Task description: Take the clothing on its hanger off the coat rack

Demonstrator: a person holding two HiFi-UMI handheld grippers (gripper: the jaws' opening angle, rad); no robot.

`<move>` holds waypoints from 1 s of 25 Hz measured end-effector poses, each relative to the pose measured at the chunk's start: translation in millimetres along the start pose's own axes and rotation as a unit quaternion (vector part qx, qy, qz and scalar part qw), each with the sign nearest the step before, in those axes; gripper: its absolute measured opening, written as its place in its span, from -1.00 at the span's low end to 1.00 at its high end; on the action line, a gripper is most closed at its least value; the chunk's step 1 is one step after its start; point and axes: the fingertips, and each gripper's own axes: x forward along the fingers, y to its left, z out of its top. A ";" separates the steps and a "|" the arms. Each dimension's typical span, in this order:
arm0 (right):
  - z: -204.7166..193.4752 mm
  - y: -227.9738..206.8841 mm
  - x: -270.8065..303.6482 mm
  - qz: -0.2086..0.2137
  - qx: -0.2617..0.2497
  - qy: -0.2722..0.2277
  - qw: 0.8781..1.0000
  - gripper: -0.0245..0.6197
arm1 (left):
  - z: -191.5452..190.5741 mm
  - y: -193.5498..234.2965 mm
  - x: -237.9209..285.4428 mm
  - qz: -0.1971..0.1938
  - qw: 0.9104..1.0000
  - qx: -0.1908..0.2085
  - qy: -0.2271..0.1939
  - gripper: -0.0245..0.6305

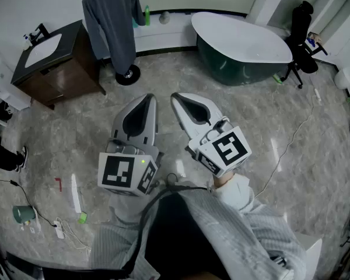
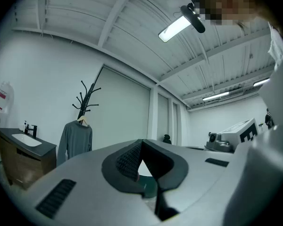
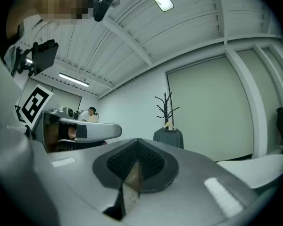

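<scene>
A grey long-sleeved top (image 1: 112,22) hangs on a wooden hanger from a black coat rack (image 1: 127,74) at the far side of the room. The left gripper view shows the same top (image 2: 76,140) under the rack's branches (image 2: 87,98); the right gripper view shows the top (image 3: 168,138) far ahead too. My left gripper (image 1: 144,102) and right gripper (image 1: 179,101) are held side by side well short of the rack, both shut with nothing between the jaws.
A dark wooden vanity with a white basin (image 1: 49,63) stands left of the rack. A white and dark green bathtub (image 1: 239,45) is to its right, with a black office chair (image 1: 302,37) beyond. Cables and small items (image 1: 58,226) lie on the marble floor at the left.
</scene>
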 end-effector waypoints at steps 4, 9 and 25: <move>-0.9 -8.0 -9.7 -0.002 0.005 0.000 1.000 -0.92 | -1.2 -9.2 4.5 0.005 1.000 -0.006 0.005 -0.91; 0.0 -15.8 -19.9 0.000 0.011 -0.006 1.000 -0.92 | -1.9 -25.0 11.4 0.003 1.000 0.002 0.008 -0.91; -22.5 -71.3 -46.2 0.028 0.020 0.005 0.999 -0.92 | -29.9 -37.8 60.4 0.043 0.999 0.012 0.014 -0.91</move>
